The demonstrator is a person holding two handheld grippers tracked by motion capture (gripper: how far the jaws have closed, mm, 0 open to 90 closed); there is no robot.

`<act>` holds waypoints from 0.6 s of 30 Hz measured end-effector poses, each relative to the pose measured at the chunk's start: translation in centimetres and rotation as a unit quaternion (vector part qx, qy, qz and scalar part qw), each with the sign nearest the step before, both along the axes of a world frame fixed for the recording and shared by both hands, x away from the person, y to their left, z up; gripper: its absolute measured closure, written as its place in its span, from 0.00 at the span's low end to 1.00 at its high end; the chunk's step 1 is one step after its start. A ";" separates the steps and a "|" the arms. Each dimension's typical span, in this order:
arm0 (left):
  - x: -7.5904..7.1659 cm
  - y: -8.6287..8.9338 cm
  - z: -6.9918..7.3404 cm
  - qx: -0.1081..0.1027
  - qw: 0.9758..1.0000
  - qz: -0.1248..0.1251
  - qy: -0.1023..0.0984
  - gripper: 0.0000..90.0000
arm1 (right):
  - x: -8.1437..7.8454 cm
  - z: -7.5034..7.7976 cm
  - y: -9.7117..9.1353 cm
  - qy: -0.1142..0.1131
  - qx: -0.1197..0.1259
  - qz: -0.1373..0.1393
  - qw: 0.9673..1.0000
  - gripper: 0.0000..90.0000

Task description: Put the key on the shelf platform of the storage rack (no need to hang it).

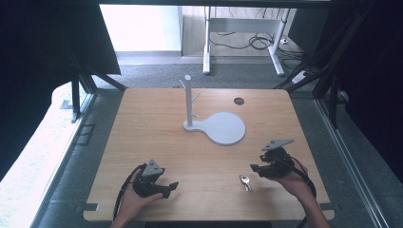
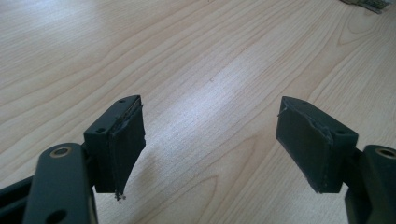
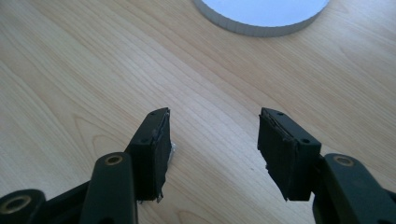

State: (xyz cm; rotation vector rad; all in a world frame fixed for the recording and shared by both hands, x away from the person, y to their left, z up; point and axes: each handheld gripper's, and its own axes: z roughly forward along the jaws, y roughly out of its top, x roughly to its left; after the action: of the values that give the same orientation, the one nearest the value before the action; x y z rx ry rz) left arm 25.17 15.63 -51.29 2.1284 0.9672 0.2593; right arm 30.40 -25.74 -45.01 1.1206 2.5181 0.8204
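A small bunch of silver keys [image 1: 245, 182] lies on the wooden table [image 1: 157, 142] near its front edge. My right gripper [image 1: 255, 169] hovers just right of and beyond the keys, a hand's width away, pointing left. In the right gripper view its jaws stand open [image 3: 212, 144] over bare wood with nothing between them. My left gripper [image 1: 170, 189] rests at the front left, pointing right toward the keys. Its jaws are wide open [image 2: 210, 140] and hold nothing. A white stand [image 1: 188, 102] with an upright post and short pegs rises at the table's middle.
The stand's flat round white base [image 1: 224, 127] spreads right of the post, and its edge [image 3: 266, 18] lies ahead of the right gripper. A round cable hole [image 1: 239, 100] sits at the back right. Desk legs and cables stand beyond the table.
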 end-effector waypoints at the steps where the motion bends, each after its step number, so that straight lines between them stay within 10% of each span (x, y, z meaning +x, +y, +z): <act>1: 0.0 0.1 0.1 -0.002 1.000 0.001 -0.001 0.27 | 0.1 0.0 0.2 0.002 -0.002 0.001 1.000 0.51; 18: 0.0 0.5 0.3 -0.009 1.000 0.007 -0.005 0.27 | -0.1 -0.4 3.4 0.026 -0.012 0.030 0.999 0.54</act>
State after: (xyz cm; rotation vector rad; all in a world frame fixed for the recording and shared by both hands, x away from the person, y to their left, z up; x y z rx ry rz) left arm 25.13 16.13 -50.98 2.1042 0.9749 0.2665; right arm 30.28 -22.37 -45.43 1.0779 2.6090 0.7821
